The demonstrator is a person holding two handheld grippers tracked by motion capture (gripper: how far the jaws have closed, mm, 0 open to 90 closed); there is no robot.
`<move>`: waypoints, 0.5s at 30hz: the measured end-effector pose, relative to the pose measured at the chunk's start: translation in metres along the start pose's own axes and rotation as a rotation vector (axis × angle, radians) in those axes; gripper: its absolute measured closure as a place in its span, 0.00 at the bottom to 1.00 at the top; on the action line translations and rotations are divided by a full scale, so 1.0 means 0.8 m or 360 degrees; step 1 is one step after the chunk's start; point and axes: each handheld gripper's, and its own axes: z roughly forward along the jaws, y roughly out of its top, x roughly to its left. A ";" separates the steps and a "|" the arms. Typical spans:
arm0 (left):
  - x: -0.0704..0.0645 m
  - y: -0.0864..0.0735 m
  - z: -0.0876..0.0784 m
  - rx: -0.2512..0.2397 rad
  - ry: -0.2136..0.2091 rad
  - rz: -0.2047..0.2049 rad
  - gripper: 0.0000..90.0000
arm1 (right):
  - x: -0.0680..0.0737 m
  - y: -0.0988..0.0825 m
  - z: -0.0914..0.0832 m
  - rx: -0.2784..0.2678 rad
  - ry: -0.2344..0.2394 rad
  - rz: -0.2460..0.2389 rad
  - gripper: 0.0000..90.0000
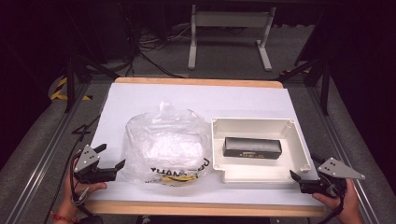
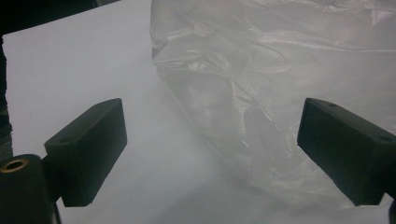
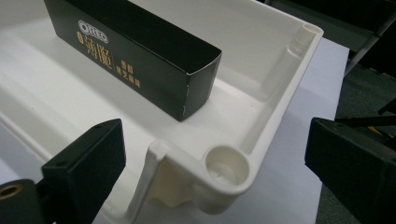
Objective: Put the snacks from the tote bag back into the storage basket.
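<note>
A crumpled clear plastic bag (image 1: 166, 144) with black and yellow print lies left of centre on the white table cover (image 1: 201, 100). To its right stands a white plastic tray (image 1: 259, 124) with a black Oreo box (image 1: 252, 147) lying flat inside. My left gripper (image 1: 113, 157) rests open at the near left, its jaws pointing at the bag (image 2: 261, 93), nothing between them. My right gripper (image 1: 295, 177) is open at the near right, just off the tray's near right corner (image 3: 224, 175); the box (image 3: 135, 51) lies beyond its jaws.
The table's wooden edge (image 1: 205, 208) runs along the front. Beyond the far edge stand a white metal frame (image 1: 229, 32) and cables on the grey floor. Dark tripod legs flank the table on both sides.
</note>
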 end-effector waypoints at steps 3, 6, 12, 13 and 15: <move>0.000 0.000 0.000 0.0000 0.0001 -0.0009 0.10 | 0.001 -0.007 0.000 -0.0012 0.0002 0.0009 0.07; 0.001 -0.001 0.000 -0.0004 -0.0005 -0.0015 0.10 | 0.000 -0.014 0.001 -0.0035 0.0003 0.0036 0.07; 0.001 -0.002 0.000 -0.0004 -0.0018 -0.0022 0.10 | 0.001 -0.023 0.000 -0.0055 0.0010 0.0049 0.07; 0.001 -0.002 0.000 -0.0006 -0.0020 -0.0025 0.10 | 0.001 -0.024 0.000 -0.0062 0.0006 0.0041 0.07; 0.002 -0.002 0.000 -0.0005 -0.0024 -0.0028 0.10 | 0.002 -0.027 0.000 -0.0076 0.0009 0.0049 0.07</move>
